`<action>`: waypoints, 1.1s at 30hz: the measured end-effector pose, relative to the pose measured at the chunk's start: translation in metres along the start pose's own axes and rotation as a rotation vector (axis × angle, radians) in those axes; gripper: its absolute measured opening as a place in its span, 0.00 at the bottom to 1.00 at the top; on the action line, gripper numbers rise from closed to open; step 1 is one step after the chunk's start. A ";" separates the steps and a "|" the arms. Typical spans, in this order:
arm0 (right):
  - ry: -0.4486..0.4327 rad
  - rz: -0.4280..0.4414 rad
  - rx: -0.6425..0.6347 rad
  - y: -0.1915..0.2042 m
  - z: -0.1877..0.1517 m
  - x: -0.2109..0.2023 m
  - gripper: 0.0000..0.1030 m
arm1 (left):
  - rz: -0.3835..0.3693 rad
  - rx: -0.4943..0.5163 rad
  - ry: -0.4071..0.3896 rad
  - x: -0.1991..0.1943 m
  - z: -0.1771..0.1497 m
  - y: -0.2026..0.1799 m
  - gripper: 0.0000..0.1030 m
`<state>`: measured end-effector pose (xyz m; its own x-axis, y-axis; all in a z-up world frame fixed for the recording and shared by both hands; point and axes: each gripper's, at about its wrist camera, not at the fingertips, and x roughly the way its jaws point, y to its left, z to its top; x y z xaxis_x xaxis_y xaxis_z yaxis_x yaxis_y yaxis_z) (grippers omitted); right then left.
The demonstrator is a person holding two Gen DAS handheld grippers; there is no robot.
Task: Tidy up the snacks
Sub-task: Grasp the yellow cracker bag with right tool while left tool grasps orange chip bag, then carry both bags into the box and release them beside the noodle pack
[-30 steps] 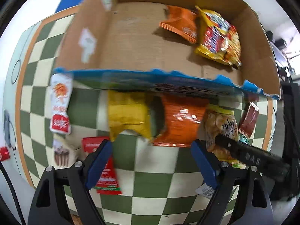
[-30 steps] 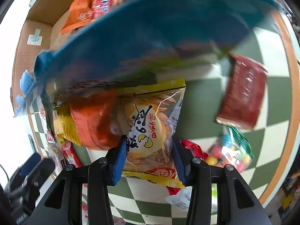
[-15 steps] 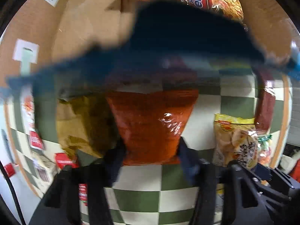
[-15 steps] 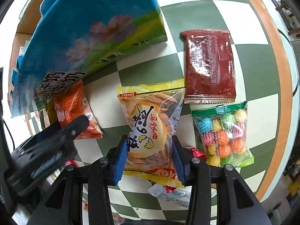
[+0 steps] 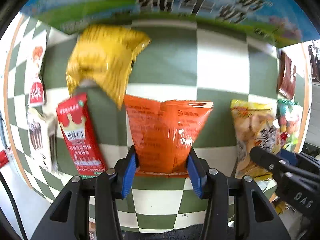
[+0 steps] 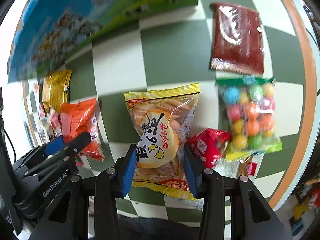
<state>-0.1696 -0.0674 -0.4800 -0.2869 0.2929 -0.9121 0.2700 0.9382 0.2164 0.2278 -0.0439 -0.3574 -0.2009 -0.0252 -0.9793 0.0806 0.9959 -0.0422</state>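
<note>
My left gripper (image 5: 161, 166) is shut on the lower end of an orange snack bag (image 5: 166, 132) over the green-and-white checkered table (image 5: 220, 64). My right gripper (image 6: 158, 164) is shut on a clear, yellow-edged bag of biscuits (image 6: 160, 136). The same biscuit bag (image 5: 254, 136) shows at the right of the left wrist view with the right gripper's finger across it. In the right wrist view the orange bag (image 6: 80, 118) and the left gripper (image 6: 68, 144) appear at the left. The printed blue and green box wall (image 5: 180, 6) stands behind.
A yellow bag (image 5: 106, 64), a red carton (image 5: 80, 136), a brown-and-white packet (image 5: 41, 138) and a red-and-white sachet (image 5: 37, 76) lie to the left. A dark red packet (image 6: 238, 38), a bag of coloured balls (image 6: 250, 116) and a red wrapper (image 6: 208, 146) lie to the right.
My left gripper came down and shut on the orange bag, which was lying under the box edge. The right gripper carried the biscuit bag sideways, away from the box; the box wall now fills the top.
</note>
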 end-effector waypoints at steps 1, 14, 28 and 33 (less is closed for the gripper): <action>0.003 -0.008 -0.005 0.001 -0.003 0.002 0.47 | -0.008 0.002 0.004 0.003 -0.001 0.001 0.45; 0.043 -0.044 -0.004 0.019 0.004 0.026 0.51 | 0.013 0.009 0.011 0.023 0.011 -0.027 0.47; 0.005 -0.060 -0.001 0.027 0.002 0.033 0.47 | 0.020 0.001 -0.006 0.023 0.008 -0.032 0.44; -0.015 -0.056 -0.006 0.022 -0.007 0.027 0.43 | 0.023 0.012 -0.029 0.012 -0.006 -0.033 0.43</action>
<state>-0.1782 -0.0381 -0.4970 -0.2873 0.2376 -0.9279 0.2488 0.9540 0.1672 0.2164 -0.0765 -0.3669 -0.1708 -0.0049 -0.9853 0.0964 0.9951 -0.0217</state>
